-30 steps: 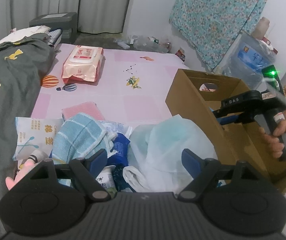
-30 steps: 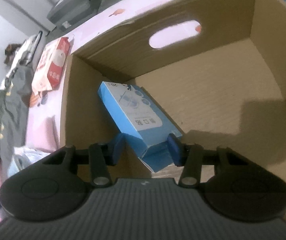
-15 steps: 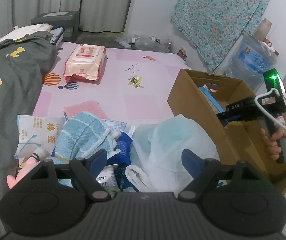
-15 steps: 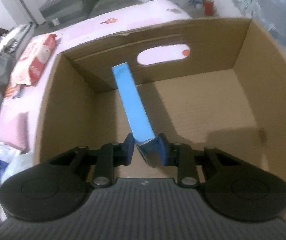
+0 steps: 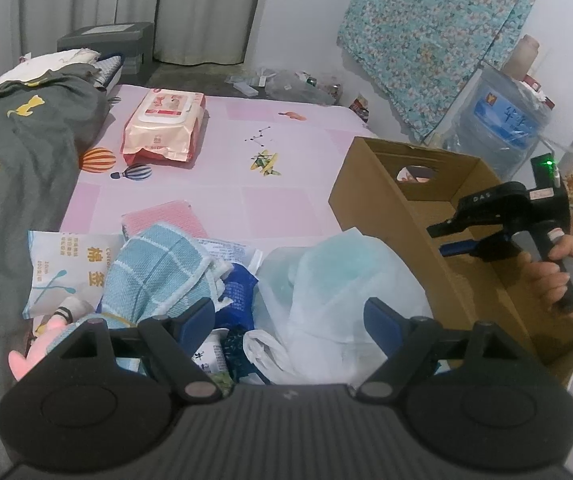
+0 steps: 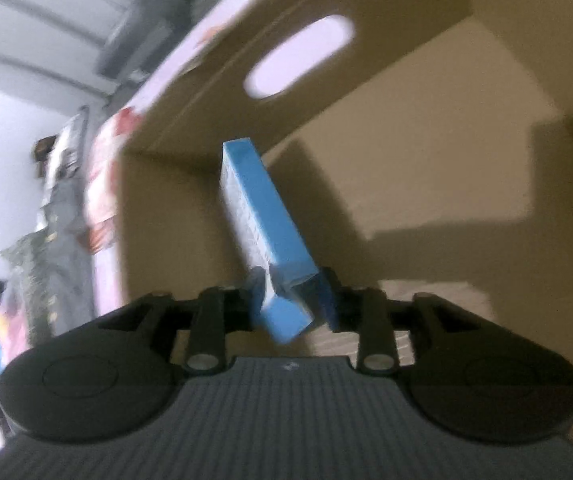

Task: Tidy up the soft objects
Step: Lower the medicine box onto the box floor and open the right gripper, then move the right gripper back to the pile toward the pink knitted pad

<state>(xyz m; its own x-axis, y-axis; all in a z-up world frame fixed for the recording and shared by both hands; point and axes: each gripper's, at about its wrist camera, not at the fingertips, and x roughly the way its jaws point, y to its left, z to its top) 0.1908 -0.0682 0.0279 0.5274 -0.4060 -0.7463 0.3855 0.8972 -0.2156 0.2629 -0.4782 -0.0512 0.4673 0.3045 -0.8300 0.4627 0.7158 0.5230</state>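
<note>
I am holding a slim blue carton [image 6: 264,224] edge-up inside the cardboard box [image 6: 426,168], with my right claw [image 6: 292,300] around its near end. The jaws have just been opening, and in this blurred right wrist view I cannot tell whether the pads are pressing on the carton or only flanking it. That is where I am seeing the main risk: if the hold is already going slack while the carton is standing tilted on its narrow edge, it is likely to topple onto its broad face or slide against the box's left wall and end up lying crooked, taking floor space the other soft things will be needing. If I am pulling back with one pad catching, I may be dragging the carton up and out with me.

My left claw [image 5: 286,320] is hanging wide open and empty above the pile on the bed [image 5: 246,168], with the white plastic bag [image 5: 342,280] and the blue checked towel [image 5: 158,268] just beyond its tips. The bag is flimsy and slumping toward the box's near wall, so a careless grab may be snagging only a fold or pulling neighbouring packets along.
</note>
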